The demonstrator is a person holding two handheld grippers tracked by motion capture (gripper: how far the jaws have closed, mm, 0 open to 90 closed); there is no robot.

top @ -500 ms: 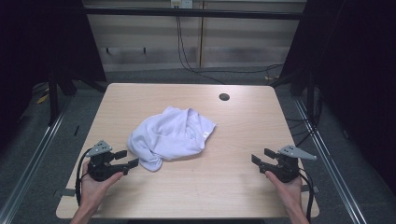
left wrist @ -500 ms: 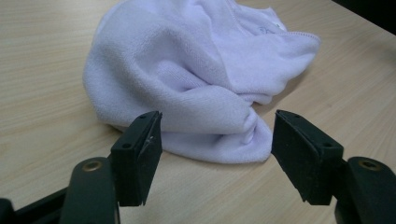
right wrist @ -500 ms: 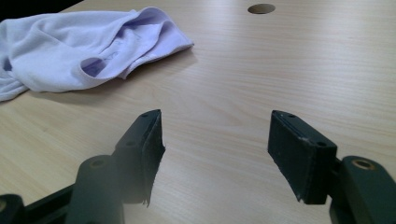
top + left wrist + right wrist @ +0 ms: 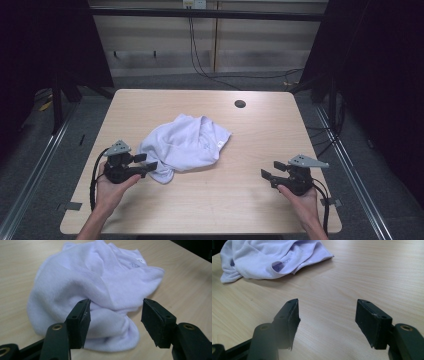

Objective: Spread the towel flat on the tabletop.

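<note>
A crumpled white cloth is seen lying on the worktop, left of its middle and nearer the front edge than the back. The left gripper is held at the cloth's front-left fold, its jaws spread wide with the fold just ahead of them; nothing is gripped. The right gripper is held near the front-right corner, well apart from the cloth, its jaws spread wide over bare wood with nothing between them.
</note>
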